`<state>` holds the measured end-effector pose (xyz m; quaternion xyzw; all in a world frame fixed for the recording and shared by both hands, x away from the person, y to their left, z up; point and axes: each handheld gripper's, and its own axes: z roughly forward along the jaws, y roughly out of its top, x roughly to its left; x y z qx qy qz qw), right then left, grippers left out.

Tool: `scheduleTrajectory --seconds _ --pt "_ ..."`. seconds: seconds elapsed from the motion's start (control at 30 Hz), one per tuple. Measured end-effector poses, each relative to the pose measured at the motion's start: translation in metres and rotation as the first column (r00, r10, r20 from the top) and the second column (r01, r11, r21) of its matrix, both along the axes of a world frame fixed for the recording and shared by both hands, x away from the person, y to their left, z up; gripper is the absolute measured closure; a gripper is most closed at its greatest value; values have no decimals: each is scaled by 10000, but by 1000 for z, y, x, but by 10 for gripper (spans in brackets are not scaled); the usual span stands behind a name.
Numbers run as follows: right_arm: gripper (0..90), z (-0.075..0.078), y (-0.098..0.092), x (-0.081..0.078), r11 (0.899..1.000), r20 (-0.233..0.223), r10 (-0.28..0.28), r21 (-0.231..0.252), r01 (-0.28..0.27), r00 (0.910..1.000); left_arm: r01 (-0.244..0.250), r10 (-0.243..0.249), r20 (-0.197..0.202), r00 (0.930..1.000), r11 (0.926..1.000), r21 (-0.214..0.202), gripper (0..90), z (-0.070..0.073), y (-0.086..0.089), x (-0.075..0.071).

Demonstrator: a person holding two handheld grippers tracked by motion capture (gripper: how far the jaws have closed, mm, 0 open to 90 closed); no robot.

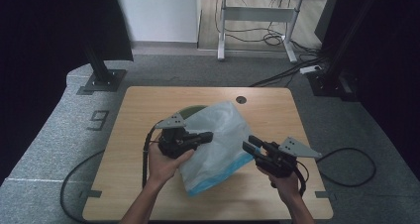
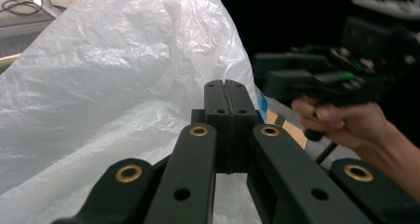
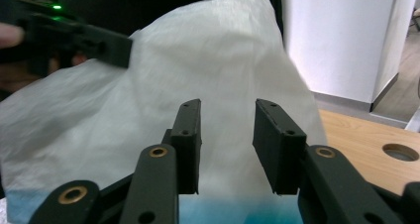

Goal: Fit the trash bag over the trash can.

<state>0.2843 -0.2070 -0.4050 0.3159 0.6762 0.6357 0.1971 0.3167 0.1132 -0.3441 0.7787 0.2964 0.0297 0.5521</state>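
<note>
crinkled translucent white bag [image 1: 221, 140], blue bottom edge.

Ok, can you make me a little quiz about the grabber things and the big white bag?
1. True or false: the left gripper has its jaws closed together.
2. What colour is the strip along the plastic bag's bottom edge?
3. Is the right gripper A) squeezing the bag, B) open with a gap between its jaws, or C) lying on the table?

Key: 1 true. 2 blue. 3 B.
</note>
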Motion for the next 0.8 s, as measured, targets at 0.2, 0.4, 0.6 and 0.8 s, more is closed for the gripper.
scheduleTrajectory --seconds 0.2,0.4,0.6,0.8 --pt "598 -11 -9 -25 9996 -44 -123 -260 122 9999 -240 236 -130 9996 9993 -277 900 2 8 7" --pt "598 -29 -16 -33 9991 -318 -305 -296 296 9990 -365 354 -233 9991 9982 -480 900 4 15 10" --pt "599 -36 -20 -23 9992 -611 -386 91 393 9974 -448 436 -252 9987 9978 -484 900 6 20 10" --pt "603 -36 -22 -16 9973 -762 -536 469 573 9957 -432 413 -325 9986 9972 -614 900 5 28 9"
